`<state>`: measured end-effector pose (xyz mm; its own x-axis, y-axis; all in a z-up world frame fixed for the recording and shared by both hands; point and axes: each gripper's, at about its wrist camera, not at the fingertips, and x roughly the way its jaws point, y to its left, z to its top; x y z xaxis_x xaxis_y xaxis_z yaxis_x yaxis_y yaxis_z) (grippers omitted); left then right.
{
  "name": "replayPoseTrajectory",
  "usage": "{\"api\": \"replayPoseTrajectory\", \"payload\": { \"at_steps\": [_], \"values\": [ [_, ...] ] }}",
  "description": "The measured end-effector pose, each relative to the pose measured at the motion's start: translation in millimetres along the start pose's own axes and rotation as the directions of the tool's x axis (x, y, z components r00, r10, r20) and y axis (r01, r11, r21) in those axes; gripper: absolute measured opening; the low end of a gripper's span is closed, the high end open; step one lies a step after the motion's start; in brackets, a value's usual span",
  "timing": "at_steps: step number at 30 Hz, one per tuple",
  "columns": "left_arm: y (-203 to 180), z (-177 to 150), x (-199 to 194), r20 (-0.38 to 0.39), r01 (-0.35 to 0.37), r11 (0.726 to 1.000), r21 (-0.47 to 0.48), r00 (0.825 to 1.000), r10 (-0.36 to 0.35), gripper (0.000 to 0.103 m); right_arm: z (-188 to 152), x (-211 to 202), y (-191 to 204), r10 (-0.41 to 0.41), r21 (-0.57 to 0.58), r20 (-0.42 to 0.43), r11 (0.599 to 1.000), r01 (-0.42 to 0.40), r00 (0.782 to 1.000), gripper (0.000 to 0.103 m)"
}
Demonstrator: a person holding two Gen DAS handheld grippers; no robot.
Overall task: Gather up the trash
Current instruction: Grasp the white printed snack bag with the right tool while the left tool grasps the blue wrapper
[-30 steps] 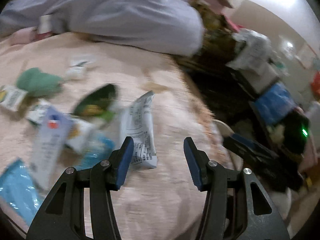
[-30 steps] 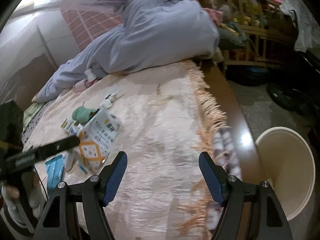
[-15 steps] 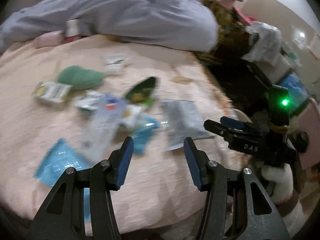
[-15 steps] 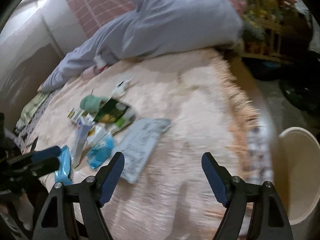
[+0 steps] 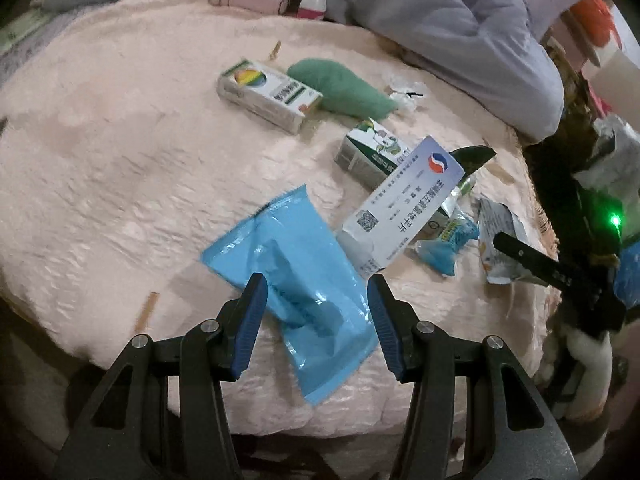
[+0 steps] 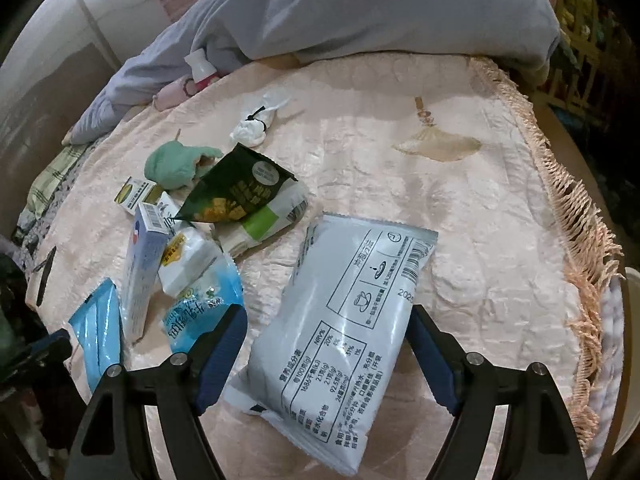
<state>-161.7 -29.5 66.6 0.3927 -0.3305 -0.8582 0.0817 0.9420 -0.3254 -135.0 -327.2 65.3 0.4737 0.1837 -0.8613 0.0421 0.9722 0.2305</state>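
Note:
Trash lies scattered on a pink bedspread (image 5: 100, 168). My left gripper (image 5: 316, 300) is open, its jaws on either side of a blue plastic pouch (image 5: 296, 276) near the bed's edge. A white and blue carton (image 5: 404, 208) lies just beyond it. My right gripper (image 6: 326, 336) is open, its jaws astride a large silver-white packet (image 6: 344, 320) printed with a nutrition table. To its left lie a dark green snack bag (image 6: 240, 188), a small blue wrapper (image 6: 200, 308), the carton (image 6: 140, 272) and the blue pouch (image 6: 96, 328).
Two small medicine boxes (image 5: 268, 96) (image 5: 372, 152), a green cloth (image 5: 340, 88) and a crumpled tissue (image 6: 256, 124) lie further back. A grey blanket (image 6: 380, 8) fills the far side. The fringe (image 6: 576, 208) marks the bed's right edge; a pale bin rim (image 6: 630, 360) stands below it.
Both grippers have moved in low over the bed. The left one now straddles the blue pouch and the right one straddles the silver-white packet. Both stay open.

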Motion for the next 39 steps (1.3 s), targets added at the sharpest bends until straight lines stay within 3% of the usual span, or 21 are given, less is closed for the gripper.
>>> {"api": "replayPoseTrajectory", "payload": {
  "at_steps": [7, 14, 17, 18, 19, 22, 30, 39],
  "values": [
    [-7, 2, 23, 0.005, -0.03, 1.0, -0.009, 1.0, 0.03, 0.055, 2, 3, 1, 0.012, -0.016, 0.006, 1.0, -0.012, 1.0, 0.079],
    [-2, -3, 17, 0.006, -0.072, 0.995, 0.074, 0.997, 0.071, 0.056, -1, 6, -1, 0.033, -0.033, 0.03, 0.999, -0.032, 0.999, 0.079],
    [3, -4, 18, 0.002, -0.049, 0.996, 0.074, 0.999, 0.049, 0.056, -5, 3, -2, 0.022, -0.049, 0.049, 0.999, -0.02, 0.999, 0.062],
    [3, -5, 19, -0.001, -0.042, 0.996, 0.076, 0.999, 0.043, 0.055, -6, 2, -3, 0.024, -0.05, 0.055, 0.999, -0.021, 0.998, 0.06],
    [2, -5, 19, -0.005, -0.035, 0.996, 0.081, 0.999, 0.035, 0.045, -8, 0, -3, 0.038, -0.049, 0.06, 0.998, -0.035, 0.997, 0.058],
    [-3, -5, 15, -0.019, -0.005, 0.995, 0.102, 1.0, 0.007, 0.035, -13, -6, -2, 0.045, -0.061, 0.072, 0.997, -0.04, 0.996, 0.057],
    [-30, -6, -24, 0.056, 0.016, 0.983, 0.181, 0.998, -0.027, 0.034, -22, -48, -7, 0.108, -0.067, 0.142, 0.993, -0.099, 0.984, 0.056],
    [-79, 2, -31, 0.105, 0.015, 0.964, 0.267, 0.993, -0.044, 0.034, -26, -77, -12, 0.111, -0.06, 0.191, 0.993, -0.102, 0.975, 0.057]
  ]
}}
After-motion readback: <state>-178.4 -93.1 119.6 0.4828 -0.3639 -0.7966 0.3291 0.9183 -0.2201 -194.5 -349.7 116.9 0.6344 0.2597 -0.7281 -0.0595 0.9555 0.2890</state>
